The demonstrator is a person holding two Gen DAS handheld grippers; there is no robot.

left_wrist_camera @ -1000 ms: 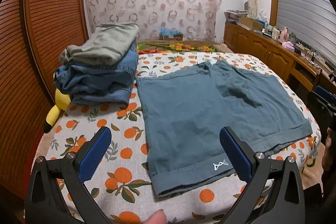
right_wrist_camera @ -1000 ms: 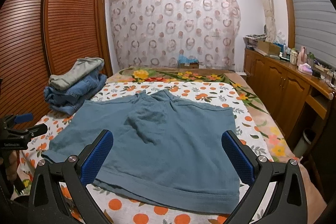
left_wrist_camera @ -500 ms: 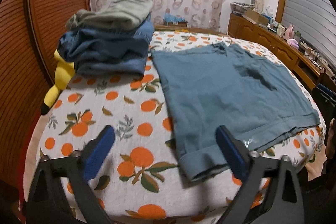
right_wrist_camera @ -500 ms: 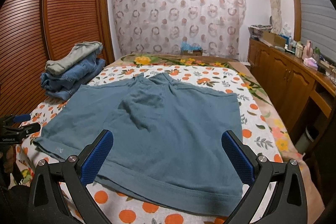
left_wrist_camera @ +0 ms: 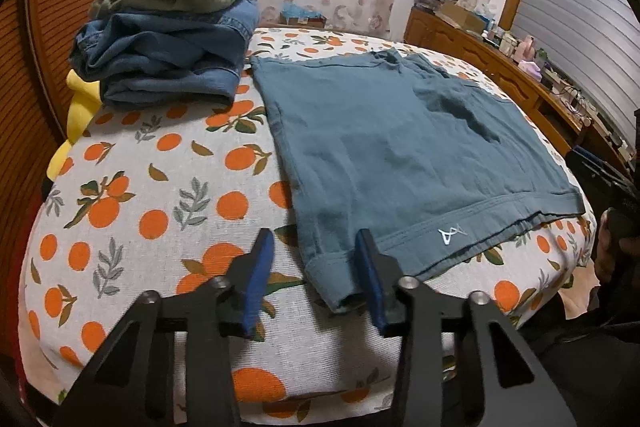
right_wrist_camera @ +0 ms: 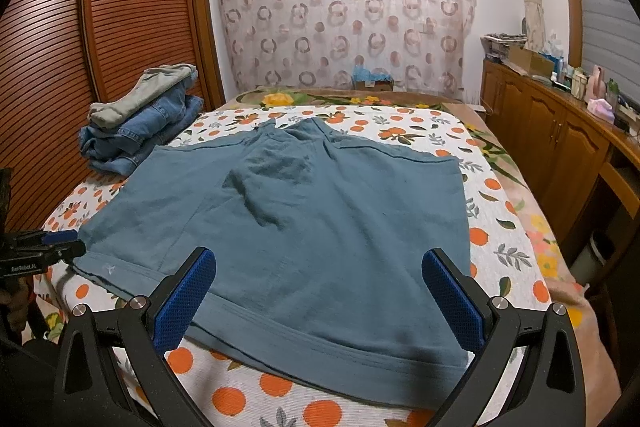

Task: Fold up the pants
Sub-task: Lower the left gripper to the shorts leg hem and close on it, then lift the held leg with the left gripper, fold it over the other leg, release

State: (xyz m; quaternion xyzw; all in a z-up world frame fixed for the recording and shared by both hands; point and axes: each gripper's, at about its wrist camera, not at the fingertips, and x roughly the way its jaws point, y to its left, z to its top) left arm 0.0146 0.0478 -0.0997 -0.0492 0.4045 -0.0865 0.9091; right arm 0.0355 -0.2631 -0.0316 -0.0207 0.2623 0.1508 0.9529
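Observation:
Blue-grey shorts lie spread flat on the bed, hems toward me, with a small white logo near one hem. They also show in the right wrist view. My left gripper is low at the near left hem corner, its jaws narrowed but still apart, with the corner between the fingers. My right gripper is wide open above the near hem of the other leg. The left gripper also shows at the left edge of the right wrist view.
A stack of folded jeans and grey-green pants sits at the bed's far left, with a yellow plush toy beside it. The orange-print bedsheet covers the bed. A wooden wardrobe stands left, a wooden sideboard right.
My left gripper has dropped and moved forward to the shorts' near left hem corner, and its jaws have narrowed around it. The right gripper has come slightly closer to the shorts, still wide open.

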